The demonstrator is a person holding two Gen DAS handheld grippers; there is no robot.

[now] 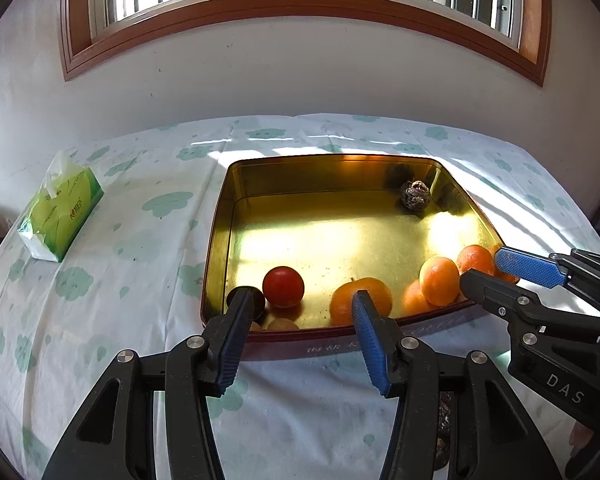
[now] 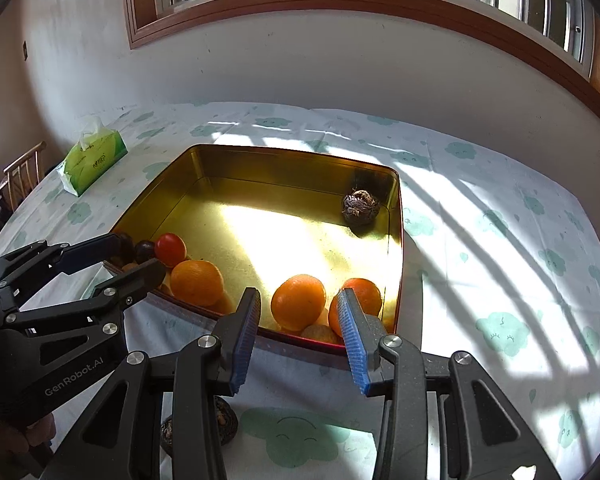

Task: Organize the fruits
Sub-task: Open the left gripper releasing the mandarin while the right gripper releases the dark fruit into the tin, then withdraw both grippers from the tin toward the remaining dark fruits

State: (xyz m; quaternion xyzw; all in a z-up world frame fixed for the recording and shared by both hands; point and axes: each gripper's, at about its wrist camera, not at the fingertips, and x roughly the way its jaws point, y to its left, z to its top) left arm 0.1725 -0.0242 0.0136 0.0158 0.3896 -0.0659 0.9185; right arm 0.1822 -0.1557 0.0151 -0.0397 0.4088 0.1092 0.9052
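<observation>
A gold tin [image 1: 220, 216] with a dark red outer wall sits mid-frame on the table [image 1: 100, 320], whose white cloth is printed with green clouds. Along the tin's near edge, seen from the left wrist, lie a dark round fruit [image 1: 256, 300], a tomato [image 1: 283, 286] just right of it, a large orange [image 1: 360, 300] at lower centre, and two more oranges [image 1: 439, 280] [image 1: 475, 259] toward the lower right; small tan fruits peek over the rim by the dark one. In the far right corner a brown, stringy ball [image 1: 415, 197] sits alone. Faint characters run along the tin's near wall, too blurred to read. A green tissue pack [image 1: 62, 216] at the left bears writing too small to make out. The left gripper [image 1: 300, 304] is spread, nothing between its blue pads; its body reads "GenRobot.AI" in the right wrist view. The right gripper [image 2: 298, 300] is also spread and empty above the tin's near edge, marked "DAS"
</observation>
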